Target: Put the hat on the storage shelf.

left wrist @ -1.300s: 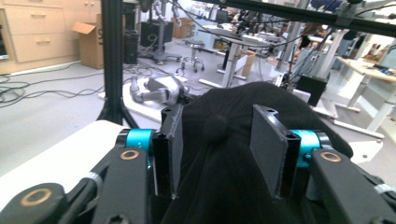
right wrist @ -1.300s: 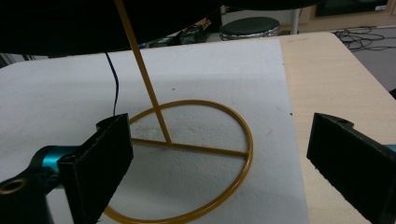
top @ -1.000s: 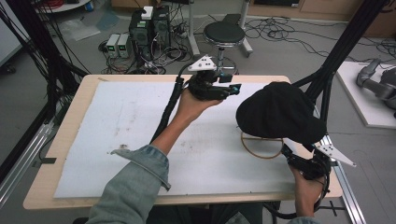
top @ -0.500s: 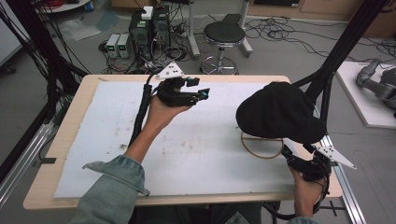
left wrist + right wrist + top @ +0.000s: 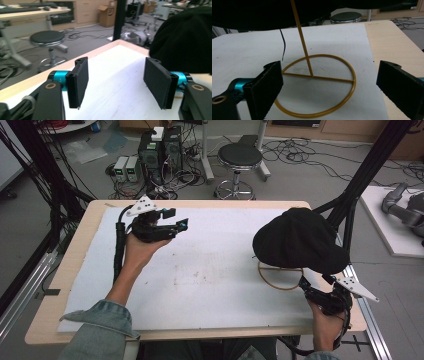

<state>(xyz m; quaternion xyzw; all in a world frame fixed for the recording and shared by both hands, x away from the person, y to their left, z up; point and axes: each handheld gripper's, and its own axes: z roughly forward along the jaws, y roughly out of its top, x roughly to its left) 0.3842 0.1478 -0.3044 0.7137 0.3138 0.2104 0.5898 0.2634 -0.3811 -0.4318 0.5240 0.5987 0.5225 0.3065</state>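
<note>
A black cap (image 5: 300,240) hangs on a thin gold wire stand (image 5: 304,47) whose ring base (image 5: 280,279) lies on the white foam mat (image 5: 215,265) at the right. The cap's dark crown (image 5: 185,37) looms ahead in the left gripper view. My left gripper (image 5: 181,224) is held above the mat's far left part, jaws open and empty, pointing right toward the cap. My right gripper (image 5: 312,287) sits low at the near right, just in front of the ring base (image 5: 317,87), open with nothing between its pads (image 5: 268,87).
The wooden table (image 5: 65,285) edge frames the mat. A black stool (image 5: 240,157) and boxes with cables (image 5: 160,150) stand on the floor beyond. A black frame post (image 5: 365,180) rises behind the cap. A thin black cord (image 5: 283,45) dangles from the cap.
My left gripper has drawn away from the cap, moving left across the far side of the mat. The right gripper and the cap have stayed put.
</note>
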